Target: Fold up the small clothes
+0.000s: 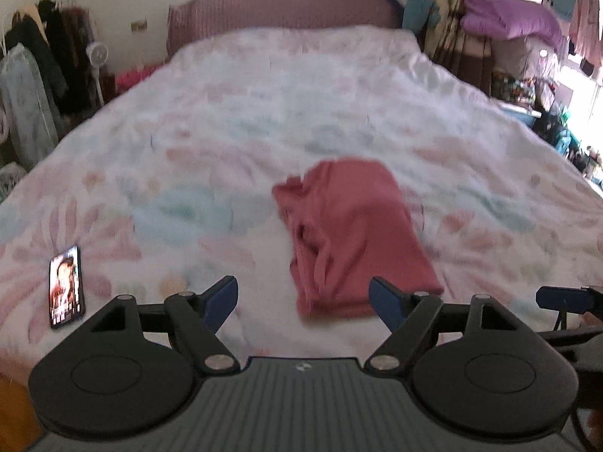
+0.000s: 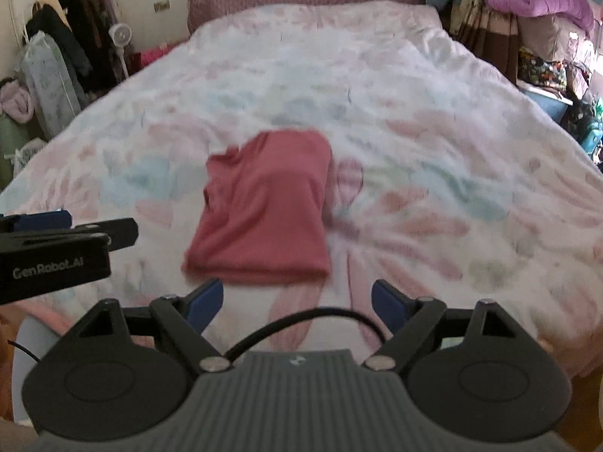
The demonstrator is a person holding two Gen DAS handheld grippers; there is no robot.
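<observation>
A small red garment [image 1: 350,237] lies folded into a rough rectangle on the flowered bedspread [image 1: 264,113], its layered edges on the left side. It also shows in the right wrist view [image 2: 264,211]. My left gripper [image 1: 303,301] is open and empty, held just short of the garment's near edge. My right gripper [image 2: 297,301] is open and empty, also just short of the near edge. The left gripper's body shows at the left of the right wrist view [image 2: 56,252]. Both views are blurred.
A phone [image 1: 66,286] with a lit screen lies on the bedspread at the near left. A pink headboard [image 1: 279,7] is at the far end. Hanging clothes [image 1: 37,75] and a fan [image 1: 98,56] stand left; piled bedding [image 1: 505,15] stands right.
</observation>
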